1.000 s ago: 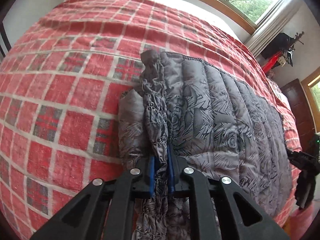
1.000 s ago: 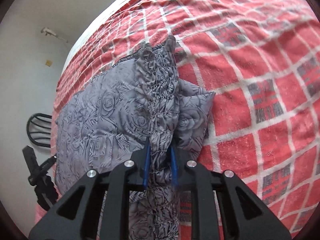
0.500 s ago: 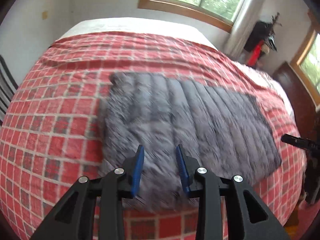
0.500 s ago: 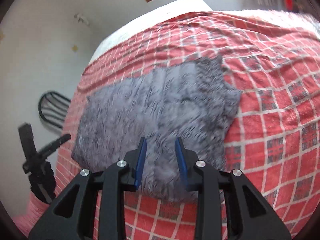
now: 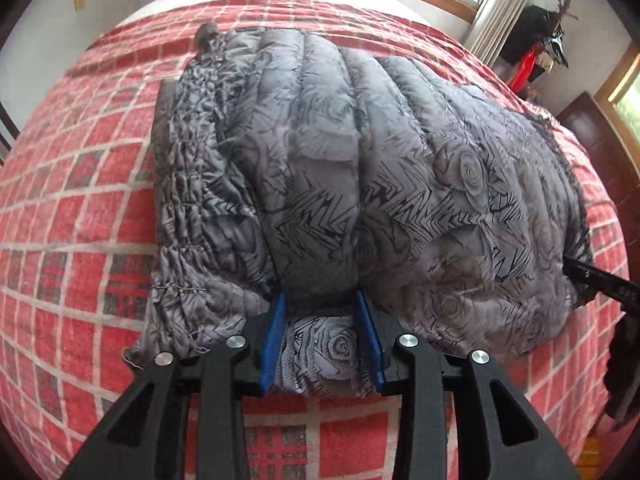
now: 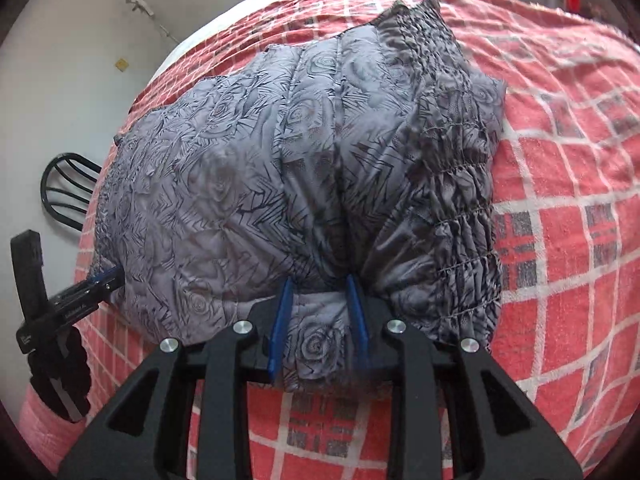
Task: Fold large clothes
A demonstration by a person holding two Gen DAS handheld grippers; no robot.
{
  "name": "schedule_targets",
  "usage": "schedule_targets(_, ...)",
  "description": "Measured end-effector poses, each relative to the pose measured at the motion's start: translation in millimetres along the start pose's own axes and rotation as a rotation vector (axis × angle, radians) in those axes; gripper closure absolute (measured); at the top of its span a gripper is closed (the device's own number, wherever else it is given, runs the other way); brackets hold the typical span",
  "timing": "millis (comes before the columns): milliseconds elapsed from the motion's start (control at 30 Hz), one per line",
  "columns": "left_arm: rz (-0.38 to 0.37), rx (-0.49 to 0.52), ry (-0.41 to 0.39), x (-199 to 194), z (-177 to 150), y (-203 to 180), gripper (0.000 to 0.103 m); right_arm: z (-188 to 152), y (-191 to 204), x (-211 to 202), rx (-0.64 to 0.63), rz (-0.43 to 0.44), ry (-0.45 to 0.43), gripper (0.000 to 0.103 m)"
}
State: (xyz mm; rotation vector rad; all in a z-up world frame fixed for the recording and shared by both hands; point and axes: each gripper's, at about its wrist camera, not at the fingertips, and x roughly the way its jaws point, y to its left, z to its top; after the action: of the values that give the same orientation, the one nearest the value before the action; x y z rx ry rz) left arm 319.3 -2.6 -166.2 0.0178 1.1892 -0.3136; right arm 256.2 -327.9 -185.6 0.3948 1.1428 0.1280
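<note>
A grey quilted jacket (image 5: 360, 168) with a rose print lies folded on a bed with a red plaid cover (image 5: 80, 200). Its elastic hem (image 5: 188, 184) runs along the left side in the left wrist view and along the right in the right wrist view (image 6: 456, 200). My left gripper (image 5: 320, 300) is open, its blue pads either side of the jacket's near edge. My right gripper (image 6: 318, 284) is open too, with the jacket's (image 6: 240, 184) near edge bulging between its pads. Each gripper shows at the far edge of the other's view.
The plaid cover (image 6: 560, 200) spreads round the jacket on all sides. A window and a dark coat rack (image 5: 536, 44) stand at the back right in the left wrist view. A black chair (image 6: 68, 192) stands by the white wall at the left.
A second ago both grippers were shut on the gathered hem. They let go and pulled back, and now both sit open against the jacket's near edge.
</note>
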Motion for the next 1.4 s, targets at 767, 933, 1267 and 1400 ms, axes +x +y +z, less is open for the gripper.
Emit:
schedule_targets(767, -0.026, 0.082, -0.026, 32.9, 81.8, -56.3, 0.064, 67.0, 25.0, 15.4, -0.017, -0.049, 0.019, 0.065)
schedule_targets(933, -0.035, 0.073, -0.006, 29.2, 81.3, -54.9, 0.065, 65.7, 24.2, 8.9, -0.017, -0.030, 0.027, 0.065)
schedule_targets(1267, 0.033, -0.100, -0.108, -46.5, 79.3, 63.0, 0.041, 57.8, -50.2, -59.0, 0.129, -0.016, -0.060, 0.040)
schedule_targets(1400, -0.036, -0.177, -0.021, -30.2, 71.2, 107.9, 0.040, 56.8, -71.6, -41.5, 0.167, 0.035, -0.005, 0.035)
